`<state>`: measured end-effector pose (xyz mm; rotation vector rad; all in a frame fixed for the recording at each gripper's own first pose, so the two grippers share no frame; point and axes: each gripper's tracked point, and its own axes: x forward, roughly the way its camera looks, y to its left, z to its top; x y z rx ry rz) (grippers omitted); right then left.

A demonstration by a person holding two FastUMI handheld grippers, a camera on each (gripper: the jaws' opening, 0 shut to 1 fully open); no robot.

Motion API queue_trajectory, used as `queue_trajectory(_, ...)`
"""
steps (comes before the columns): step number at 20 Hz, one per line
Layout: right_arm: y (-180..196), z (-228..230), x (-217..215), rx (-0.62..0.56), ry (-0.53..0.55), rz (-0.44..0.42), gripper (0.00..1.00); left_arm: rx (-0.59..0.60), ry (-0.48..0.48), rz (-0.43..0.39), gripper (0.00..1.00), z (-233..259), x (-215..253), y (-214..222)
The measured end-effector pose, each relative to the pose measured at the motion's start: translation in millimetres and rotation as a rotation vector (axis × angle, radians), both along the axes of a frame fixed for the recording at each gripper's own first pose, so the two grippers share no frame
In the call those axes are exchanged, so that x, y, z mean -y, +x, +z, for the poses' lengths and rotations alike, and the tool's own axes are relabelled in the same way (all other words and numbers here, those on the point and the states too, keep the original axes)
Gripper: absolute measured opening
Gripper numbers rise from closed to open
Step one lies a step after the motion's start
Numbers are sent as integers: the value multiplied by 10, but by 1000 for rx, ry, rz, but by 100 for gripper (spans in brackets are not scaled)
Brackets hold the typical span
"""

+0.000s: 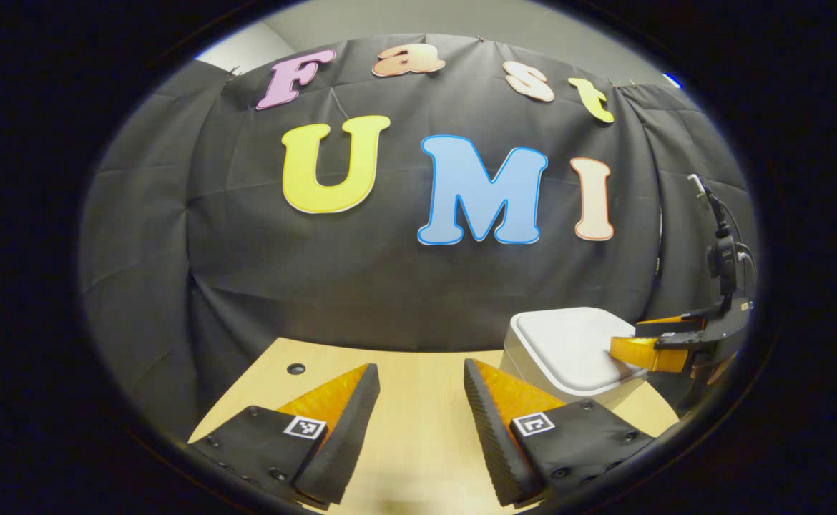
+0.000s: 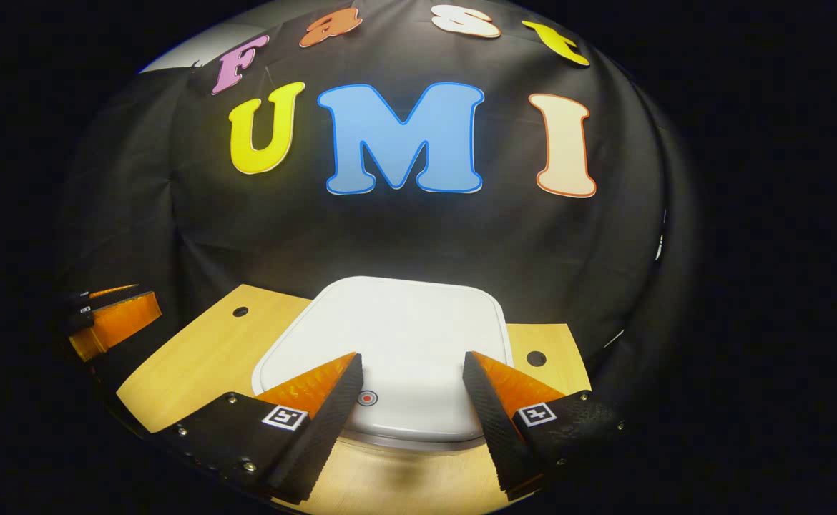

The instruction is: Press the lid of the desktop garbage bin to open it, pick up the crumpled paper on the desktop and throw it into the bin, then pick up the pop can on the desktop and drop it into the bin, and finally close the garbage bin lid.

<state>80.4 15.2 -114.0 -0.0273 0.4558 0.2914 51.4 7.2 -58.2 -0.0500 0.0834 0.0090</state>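
Wooden desktop (image 2: 197, 357) fills the lower frame; your white bin (image 2: 390, 343) sits centre, its lid (image 2: 418, 322) down. Right gripper (image 2: 411, 400) hovers over it, jaws apart, empty; left gripper (image 1: 418, 415) likewise. Either the lid awaits pressing or everything is done; I cannot tell which.

The white, square plastic garbage bin with rounded corners (image 2: 390, 336) is sitting upright on the light wooden table (image 2: 197, 357), close to the black cloth wall. Its flat lid (image 1: 569, 343) is lying shut, showing a small round red-dotted button (image 2: 367, 398) near its front edge.
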Motion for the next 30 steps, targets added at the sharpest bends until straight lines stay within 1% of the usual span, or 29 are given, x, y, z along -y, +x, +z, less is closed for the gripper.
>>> queue_trajectory(3, -9, -48, 1, -6, -20, -2, 91, -9, -9, 3, 80, -24, -8, 6)
queue_trajectory(5, -14, -53, 8, -13, -2, -13, 92, -11, -14, 3, 80, -36, 7, 1)
queue_trajectory(8, -46, -98, 3, -31, -4, -21, 92, -15, -20, -1, 80, -75, 35, 12)
queue_trajectory(13, -42, -51, 11, 14, 13, -12, 92, -7, -8, -15, 80, -36, 108, 6)
queue_trajectory(16, -44, -52, 17, 18, 26, -7, 91, 2, 2, -18, 80, -7, 124, -5)
queue_trajectory(17, -50, -57, 8, 19, 23, -6, 92, 6, 3, -21, 80, 13, 129, -3)
queue_trajectory(18, -53, -50, 9, 26, 13, -8, 95, 12, 3, -23, 80, 43, 142, -11)
queue_trajectory(19, -55, -43, 5, 33, 4, -9, 95, 18, 4, -25, 80, 75, 152, -15)
queue_trajectory(24, -111, 6, -16, 63, -31, -5, 95, 54, 3, -32, 79, 224, 165, -36)
queue_trajectory(27, -149, 205, -39, 124, -2, -10, 95, 79, 15, -29, 79, 345, 156, -59)
queue_trajectory(30, -194, 598, -47, 231, 70, -34, 95, 127, 9, -27, 80, 539, 157, -130)
